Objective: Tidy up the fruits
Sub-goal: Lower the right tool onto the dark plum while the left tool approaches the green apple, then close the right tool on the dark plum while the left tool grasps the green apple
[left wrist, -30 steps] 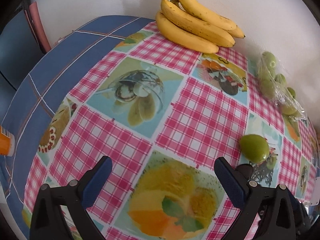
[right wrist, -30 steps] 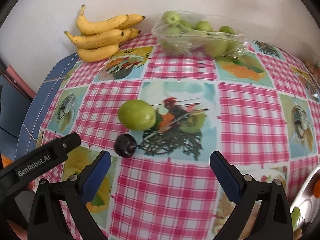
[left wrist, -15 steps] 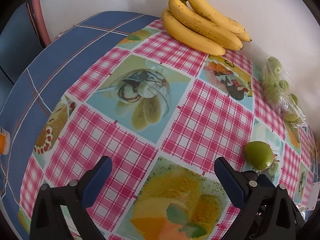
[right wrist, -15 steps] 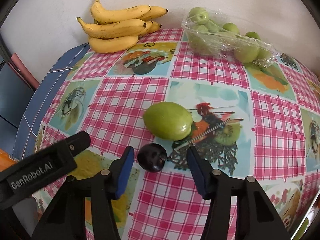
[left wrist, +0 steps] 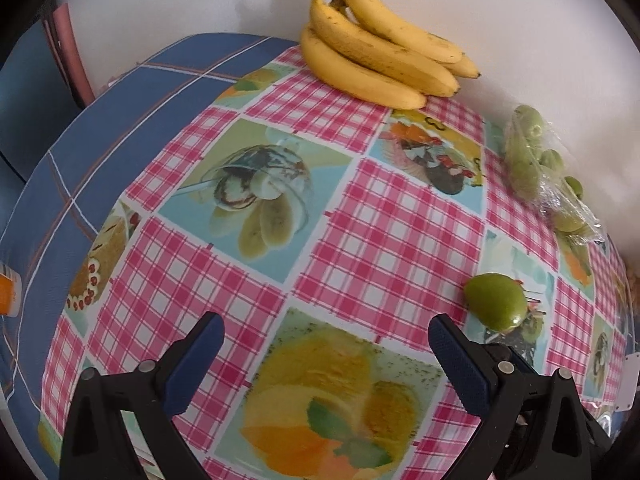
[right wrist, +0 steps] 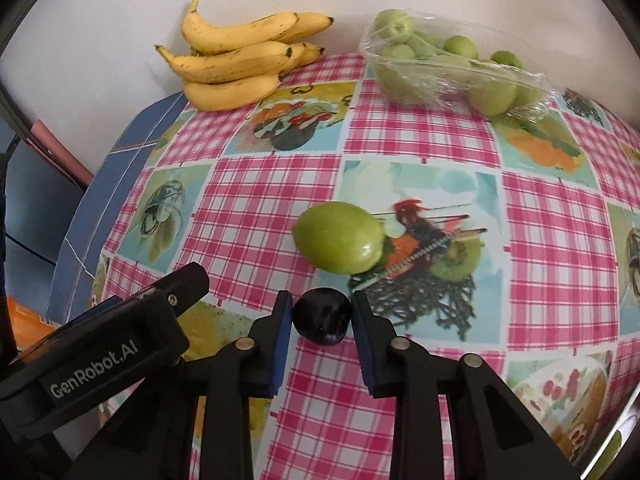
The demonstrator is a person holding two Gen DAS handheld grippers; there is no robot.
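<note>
In the right wrist view my right gripper (right wrist: 321, 316) is shut on a small dark plum (right wrist: 322, 315) that rests on the checked tablecloth (right wrist: 420, 136). A loose green fruit (right wrist: 338, 237) lies just beyond it, apart from the pads. The same green fruit (left wrist: 496, 300) shows in the left wrist view, right of my left gripper (left wrist: 326, 356), which is open and empty above the cloth. The plum is hidden in the left wrist view.
A bunch of bananas (right wrist: 240, 64) lies at the back against the wall, also in the left wrist view (left wrist: 376, 60). A clear bag of green fruits (right wrist: 452, 68) lies at the back right. The left gripper's body (right wrist: 96, 352) sits close at left. A metal tray rim (right wrist: 624, 432) shows at far right.
My right gripper moved forward to the plum and closed its fingers around it. The left gripper shifted slightly and stays open.
</note>
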